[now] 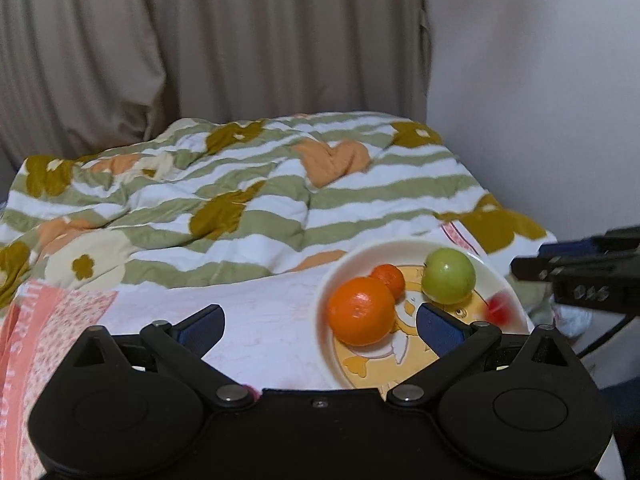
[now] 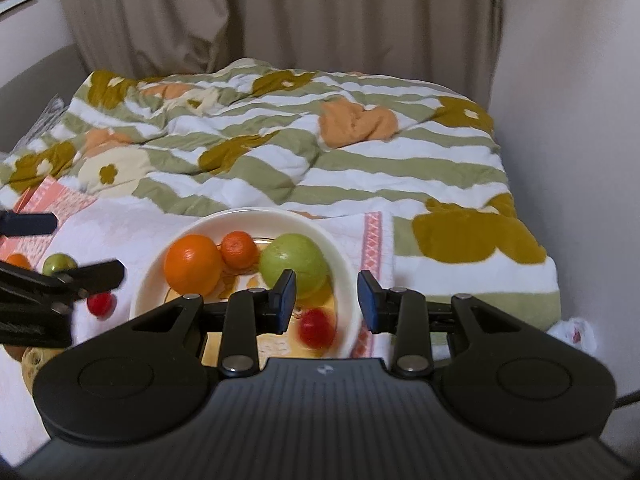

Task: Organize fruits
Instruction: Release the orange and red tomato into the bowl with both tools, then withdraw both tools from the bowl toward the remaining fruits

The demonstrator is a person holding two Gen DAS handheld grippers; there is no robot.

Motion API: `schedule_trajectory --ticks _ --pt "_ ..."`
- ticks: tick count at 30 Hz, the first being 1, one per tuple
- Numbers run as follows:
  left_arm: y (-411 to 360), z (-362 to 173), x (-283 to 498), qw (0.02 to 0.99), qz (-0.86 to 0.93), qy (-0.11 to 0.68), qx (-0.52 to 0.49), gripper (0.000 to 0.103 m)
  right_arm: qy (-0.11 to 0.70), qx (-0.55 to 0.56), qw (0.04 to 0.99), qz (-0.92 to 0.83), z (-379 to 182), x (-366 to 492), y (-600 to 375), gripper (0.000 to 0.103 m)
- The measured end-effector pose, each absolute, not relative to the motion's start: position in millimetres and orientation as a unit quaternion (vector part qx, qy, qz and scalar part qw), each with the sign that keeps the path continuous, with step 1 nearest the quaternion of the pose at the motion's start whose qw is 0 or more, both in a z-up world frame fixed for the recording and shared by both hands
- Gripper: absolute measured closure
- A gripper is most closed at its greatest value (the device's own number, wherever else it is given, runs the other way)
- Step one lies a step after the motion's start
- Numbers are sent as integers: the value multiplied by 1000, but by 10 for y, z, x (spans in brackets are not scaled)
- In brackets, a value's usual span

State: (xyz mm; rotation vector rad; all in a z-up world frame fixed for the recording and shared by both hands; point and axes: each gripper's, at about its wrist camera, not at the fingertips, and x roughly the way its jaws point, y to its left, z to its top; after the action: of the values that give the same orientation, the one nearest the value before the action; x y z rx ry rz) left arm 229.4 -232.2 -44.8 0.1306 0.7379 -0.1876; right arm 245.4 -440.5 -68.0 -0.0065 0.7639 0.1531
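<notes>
Several loose fruits [image 2: 60,264] sit at far left on the white cloth [image 2: 120,224], partly hidden behind the left gripper [image 2: 86,246], whose fingers are spread and empty. Next right, the plate [image 2: 240,214] holds a large orange [image 2: 193,265], small orange [image 2: 239,249], green apple [image 2: 294,264] and blurred red fruit [image 2: 316,328]. Over its right rim hovers the right gripper [image 2: 327,300], parted and empty. Round fruit may roll off; the soft bedding could tip the plate. Pink lettering along the cloth's edge is unreadable.

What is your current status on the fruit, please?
Left gripper and right gripper open, empty. Four fruits on plate; three still on the cloth. Nothing blocking.
</notes>
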Motion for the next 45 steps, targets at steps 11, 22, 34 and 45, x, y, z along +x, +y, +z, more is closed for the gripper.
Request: schedule_trajectory --ticks 11,22,34,45 --pt "-2029 -363 2015 932 -55 357 30 0 391 -12 915 94 -890 2442 -4211 54" --pt "-1904 -64 1648 946 -34 323 10 0 358 -15 928 99 -475 2093 -4193 49" --pt "-1737 257 1009 961 -2 278 15 0 306 -21 947 96 15 1567 -4146 0" --pt "-1249 326 564 960 36 276 18 0 305 -12 945 119 113 1209 -3925 0"
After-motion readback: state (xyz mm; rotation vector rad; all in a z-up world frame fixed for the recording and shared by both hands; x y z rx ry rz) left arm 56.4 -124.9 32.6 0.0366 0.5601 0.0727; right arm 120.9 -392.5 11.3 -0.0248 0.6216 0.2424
